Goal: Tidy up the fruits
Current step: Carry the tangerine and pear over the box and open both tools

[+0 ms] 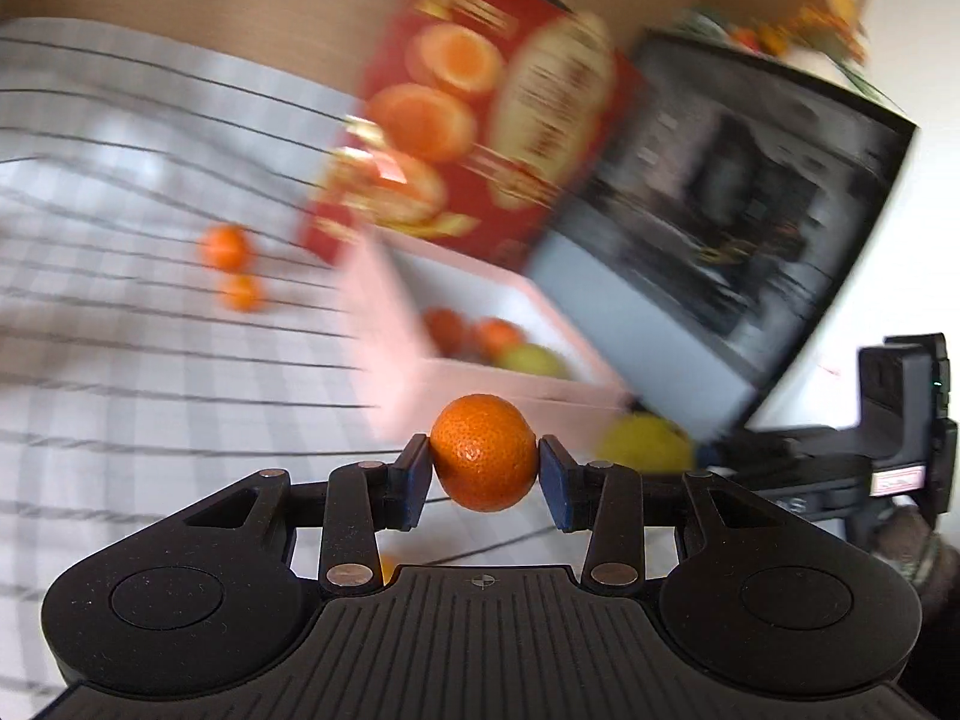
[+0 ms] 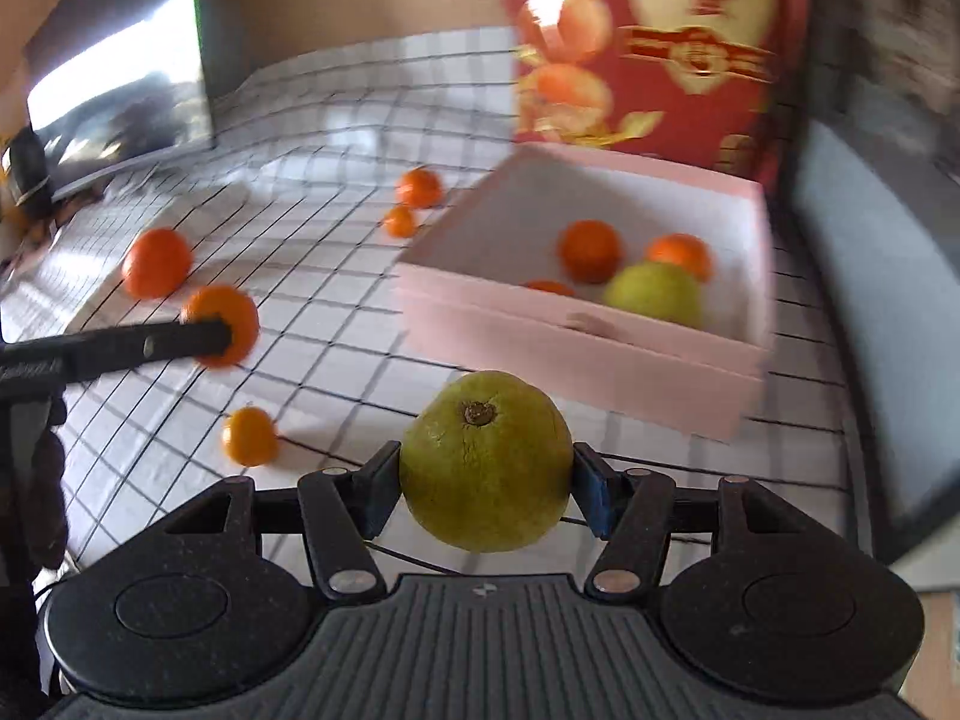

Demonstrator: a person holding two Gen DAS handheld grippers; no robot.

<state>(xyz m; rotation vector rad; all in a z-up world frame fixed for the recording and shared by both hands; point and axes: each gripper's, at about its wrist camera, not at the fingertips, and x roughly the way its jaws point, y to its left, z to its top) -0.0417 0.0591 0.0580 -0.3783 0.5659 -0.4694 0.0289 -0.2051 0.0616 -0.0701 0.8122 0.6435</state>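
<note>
My left gripper [image 1: 485, 468] is shut on a small orange mandarin [image 1: 483, 450], held above the checked cloth; the right wrist view shows it from the side [image 2: 219, 330]. My right gripper [image 2: 486, 480] is shut on a green pear-like fruit [image 2: 486, 456], stem end facing the camera, just in front of an open pink box [image 2: 570, 354]. The box [image 1: 510, 387] holds three mandarins and one green fruit [image 2: 654, 294]. Loose mandarins [image 2: 157, 262] [image 2: 249, 435] [image 2: 419, 187] lie on the cloth to the box's left.
A red lid printed with oranges [image 2: 660, 42] stands up behind the box. A dark screen [image 1: 720, 210] leans close to the box's right side. The white cloth with black grid lines [image 2: 336, 300] covers the table. Both views are motion-blurred.
</note>
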